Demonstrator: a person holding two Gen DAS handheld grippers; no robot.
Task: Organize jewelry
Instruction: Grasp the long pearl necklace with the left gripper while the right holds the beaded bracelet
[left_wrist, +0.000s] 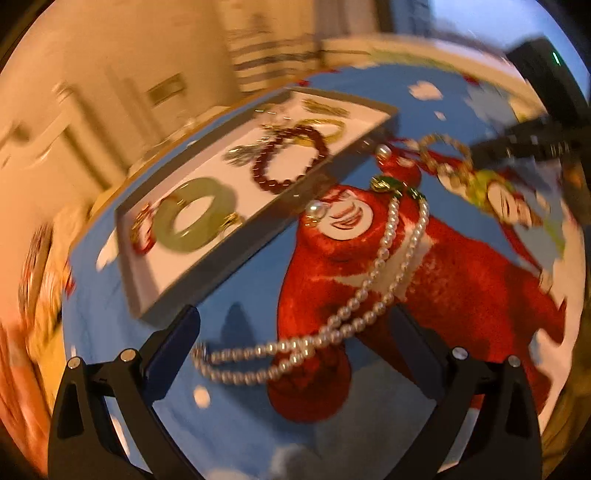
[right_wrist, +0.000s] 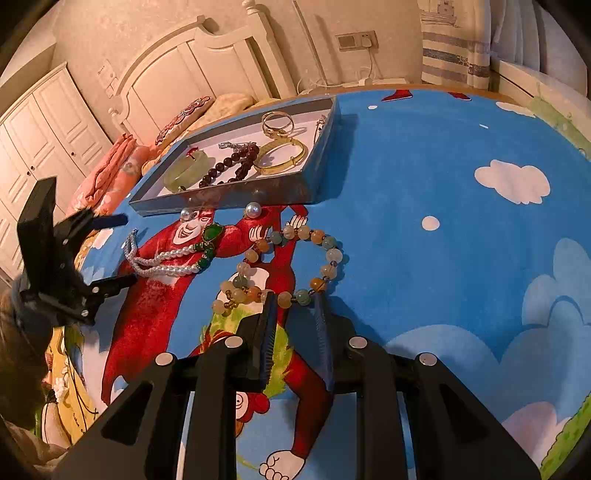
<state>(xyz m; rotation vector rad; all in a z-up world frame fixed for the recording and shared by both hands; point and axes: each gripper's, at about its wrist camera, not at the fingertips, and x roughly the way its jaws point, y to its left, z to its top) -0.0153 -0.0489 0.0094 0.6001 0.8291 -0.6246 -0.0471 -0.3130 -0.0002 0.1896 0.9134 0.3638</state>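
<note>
The right gripper (right_wrist: 294, 301) is closing on the near arc of the multicoloured bead bracelet (right_wrist: 284, 266), its jaws narrowed around a bead or two — whether they are truly pinching yet I cannot tell. The bracelet is lying on the blue cartoon cloth (right_wrist: 424, 192), just in front of the tray (right_wrist: 221, 201) that is already holding a jade bangle (right_wrist: 184, 170), dark beads and gold bangles. To lift well, the grip should be squeezing the cord between beads (round beads likely slip). The left gripper (left_wrist: 295, 332) is hanging wide open over the pearl necklace (left_wrist: 369, 266), holding nothing — the necklace is lying beside the tray.
</note>
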